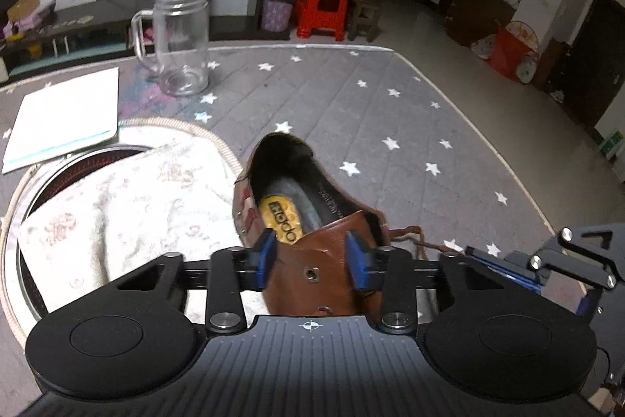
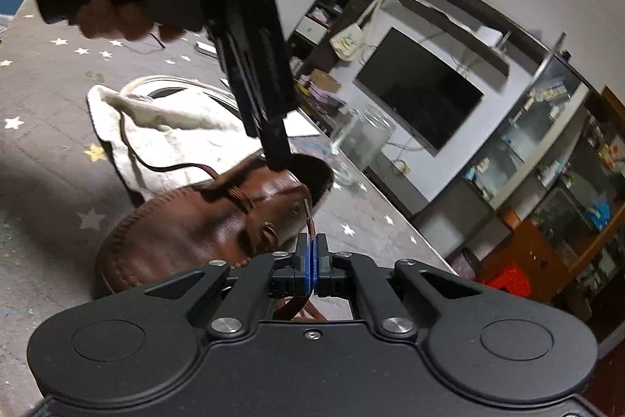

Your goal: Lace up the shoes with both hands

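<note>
Both grippers grip: left gripper (image 1: pixel 310 255) clamps the shoe (image 1: pixel 312 221) tongue, right gripper (image 2: pixel 311 255) pinches the lace (image 2: pixel 309 217).

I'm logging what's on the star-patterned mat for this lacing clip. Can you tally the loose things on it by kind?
Brown leather shoe: 1
Brown shoelace: 1
Clear glass jar mug: 1
White notebook: 1
Pale floral cloth: 1
Round tray under the cloth: 1
Total: 6
</note>
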{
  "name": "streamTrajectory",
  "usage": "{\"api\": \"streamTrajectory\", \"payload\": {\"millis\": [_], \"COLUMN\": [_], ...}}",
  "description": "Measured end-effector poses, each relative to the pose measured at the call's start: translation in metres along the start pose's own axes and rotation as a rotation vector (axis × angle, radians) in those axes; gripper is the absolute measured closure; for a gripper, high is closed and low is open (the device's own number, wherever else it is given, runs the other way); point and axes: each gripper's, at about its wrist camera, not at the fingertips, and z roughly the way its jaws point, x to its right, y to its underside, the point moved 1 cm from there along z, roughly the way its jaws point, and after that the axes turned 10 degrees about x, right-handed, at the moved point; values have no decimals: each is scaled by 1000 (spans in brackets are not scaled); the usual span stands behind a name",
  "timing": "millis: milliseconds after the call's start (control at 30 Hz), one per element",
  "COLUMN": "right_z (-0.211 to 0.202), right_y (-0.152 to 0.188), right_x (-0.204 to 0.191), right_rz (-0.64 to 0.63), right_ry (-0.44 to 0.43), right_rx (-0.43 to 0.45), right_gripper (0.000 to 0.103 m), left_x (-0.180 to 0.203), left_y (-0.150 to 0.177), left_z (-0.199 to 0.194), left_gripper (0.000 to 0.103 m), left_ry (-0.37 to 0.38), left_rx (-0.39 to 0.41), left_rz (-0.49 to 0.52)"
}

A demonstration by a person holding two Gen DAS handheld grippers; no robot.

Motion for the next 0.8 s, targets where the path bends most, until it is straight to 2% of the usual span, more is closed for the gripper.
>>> {"api": "streamTrajectory", "payload": {"millis": [367, 600, 800], "right_z": [3, 15, 20], "right_y": [-13, -20, -20], "right_x": [-17, -24, -25], "right_rz": [-62, -102, -134], "right_ry": [-61, -98, -128], "right_rx": [52, 73, 76], "right_gripper": [102, 102, 102], "left_x": [-21, -46, -54], "left_y": [7, 18, 20], "left_z": [-12, -21, -21], "left_gripper": [78, 79, 79], "left_ry": [76, 135, 165], "left_rx": [41, 84, 94], "left_rz": [-76, -177, -205]}}
